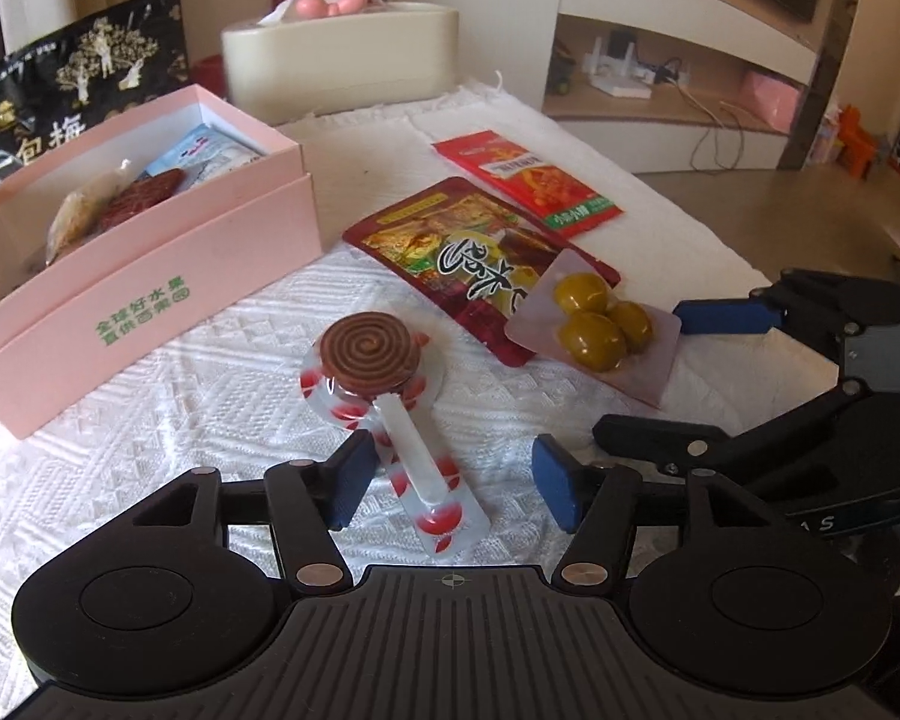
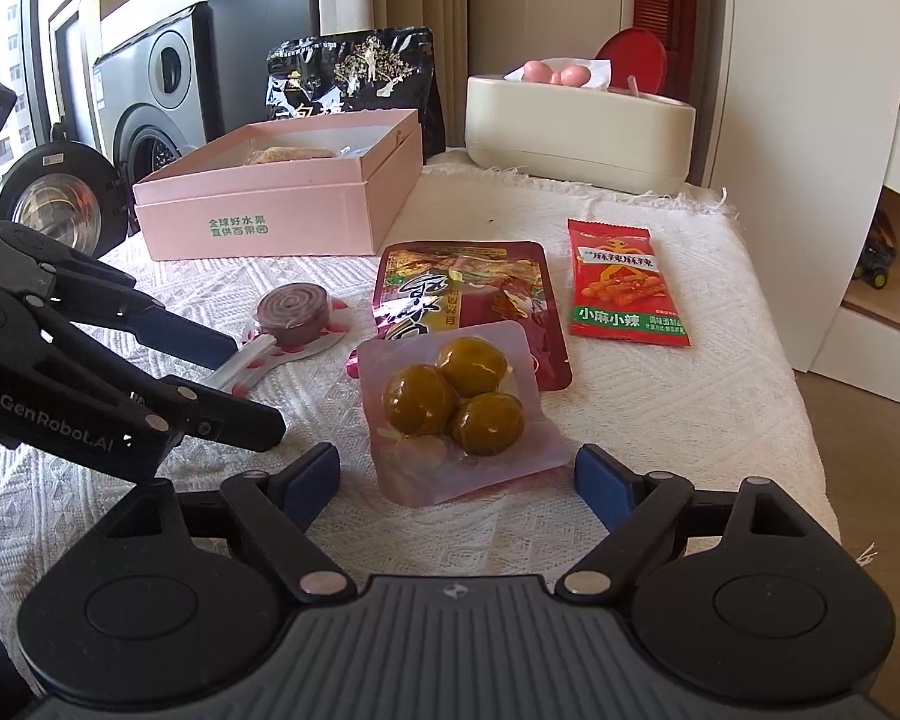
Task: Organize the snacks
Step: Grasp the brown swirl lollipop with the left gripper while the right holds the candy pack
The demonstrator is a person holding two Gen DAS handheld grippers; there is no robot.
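Left gripper (image 1: 450,483) had its blue-padded fingers spread wide, holding nothing, with the clear-wrapped handle of the brown spiral lollipop (image 1: 369,354) lying on the cloth between them. Right gripper (image 2: 457,483) was likewise spread and empty, fingers flanking the near edge of the clear vacuum pouch of three green olives (image 2: 456,405). That pouch partly overlapped the dark red foil snack packet (image 2: 468,294); the bright red spicy-strip packet (image 2: 624,282) lay apart to its right. All four sat on the white woven tablecloth (image 2: 690,420). Open pink cardboard box (image 1: 168,252) stood at the left, a few wrapped snacks already inside. Black printed snack bag (image 2: 354,75) stood upright behind the box, touching or not I couldn't tell. Cream oval tissue holder (image 2: 576,132) sat at the table's far end.
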